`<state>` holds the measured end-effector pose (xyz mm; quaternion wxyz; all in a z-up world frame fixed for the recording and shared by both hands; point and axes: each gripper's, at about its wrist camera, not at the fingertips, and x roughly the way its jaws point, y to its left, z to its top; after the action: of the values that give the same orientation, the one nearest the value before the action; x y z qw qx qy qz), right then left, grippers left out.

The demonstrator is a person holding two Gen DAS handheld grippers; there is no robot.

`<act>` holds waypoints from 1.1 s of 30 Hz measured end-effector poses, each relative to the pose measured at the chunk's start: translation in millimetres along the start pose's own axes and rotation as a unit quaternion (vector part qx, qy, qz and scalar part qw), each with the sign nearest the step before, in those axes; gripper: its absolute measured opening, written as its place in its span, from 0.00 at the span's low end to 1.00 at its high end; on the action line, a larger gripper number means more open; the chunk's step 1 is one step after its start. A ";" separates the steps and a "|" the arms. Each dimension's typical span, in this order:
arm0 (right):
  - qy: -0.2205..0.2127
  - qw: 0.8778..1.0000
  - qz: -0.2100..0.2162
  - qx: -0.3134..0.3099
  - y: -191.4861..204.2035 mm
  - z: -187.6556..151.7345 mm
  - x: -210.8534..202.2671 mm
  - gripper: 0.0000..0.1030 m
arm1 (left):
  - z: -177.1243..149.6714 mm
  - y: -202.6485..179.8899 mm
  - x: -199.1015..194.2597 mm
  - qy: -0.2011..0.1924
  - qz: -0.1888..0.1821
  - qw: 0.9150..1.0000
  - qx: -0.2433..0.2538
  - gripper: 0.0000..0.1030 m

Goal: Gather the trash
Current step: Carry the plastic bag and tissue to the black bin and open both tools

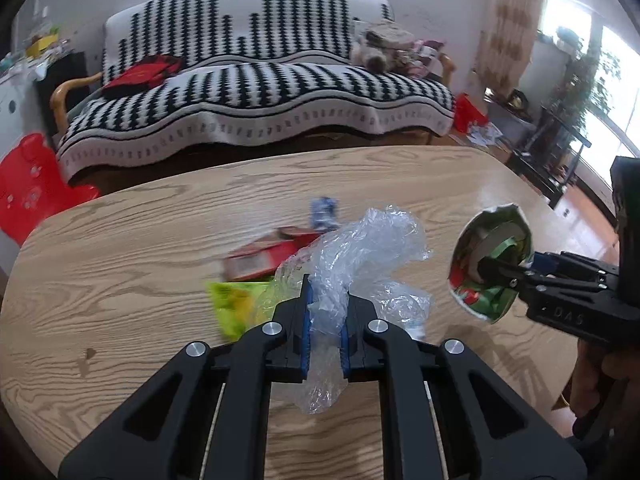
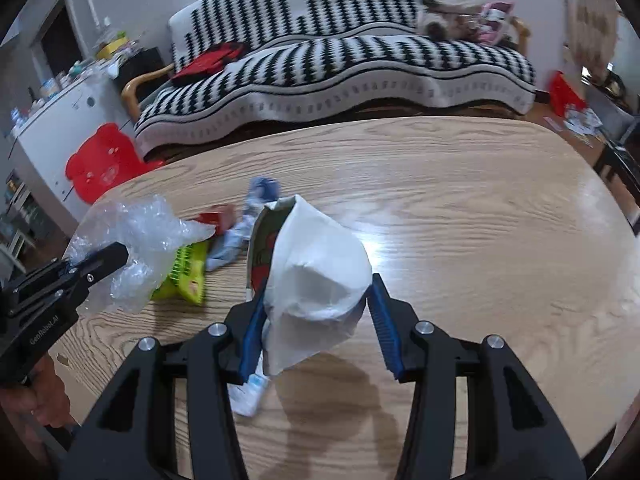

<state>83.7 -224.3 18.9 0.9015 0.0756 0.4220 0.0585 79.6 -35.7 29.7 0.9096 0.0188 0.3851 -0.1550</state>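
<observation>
Left gripper (image 1: 326,320) clamped on clear plastic wrap (image 1: 360,248), held above wooden table (image 1: 460,184). Right gripper (image 2: 320,320) grips white bag (image 2: 320,276) (mouth open). Wrappers (image 1: 256,264) lie on table.

A: Behind the wood table (image 1: 400,184)?
B: Sofa (image 1: 256,92) w/ black-white throw, red cloth (image 1: 140,74) on its left seat.
A: Floor?
B: Red stool (image 2: 102,164), left, by a white cabinet (image 2: 64,120).
</observation>
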 end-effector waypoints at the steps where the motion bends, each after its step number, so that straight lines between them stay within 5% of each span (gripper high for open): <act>1: -0.003 1.000 -0.004 0.007 -9.9 -1.7 -7.0 0.47 | 0.6 -8.6 0.1 0.000 -0.005 1.000 0.006 0.10; 11: -0.021 0.993 -0.066 0.094 -126.4 -35.7 -84.4 0.47 | 3.3 -114.4 6.3 0.009 -0.074 0.995 0.068 0.10; 19: -0.032 0.974 -0.131 0.182 -225.4 -90.2 -142.7 0.47 | -16.9 -245.4 18.3 0.032 -0.155 0.977 0.143 0.10; 25: -0.040 0.949 -0.178 0.256 -297.8 -147.4 -192.6 0.47 | -46.8 -332.4 26.2 0.058 -0.203 0.959 0.191 0.10; 33: -0.032 0.900 -0.233 0.366 -386.3 -223.8 -248.3 0.47 | -94.2 -430.6 37.3 0.098 -0.268 0.929 0.234 0.10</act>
<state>-230.6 -626.1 -7.6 0.8112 0.3016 0.3901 -0.3144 -89.1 -440.8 -26.2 0.7618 0.1424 0.4155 -0.4762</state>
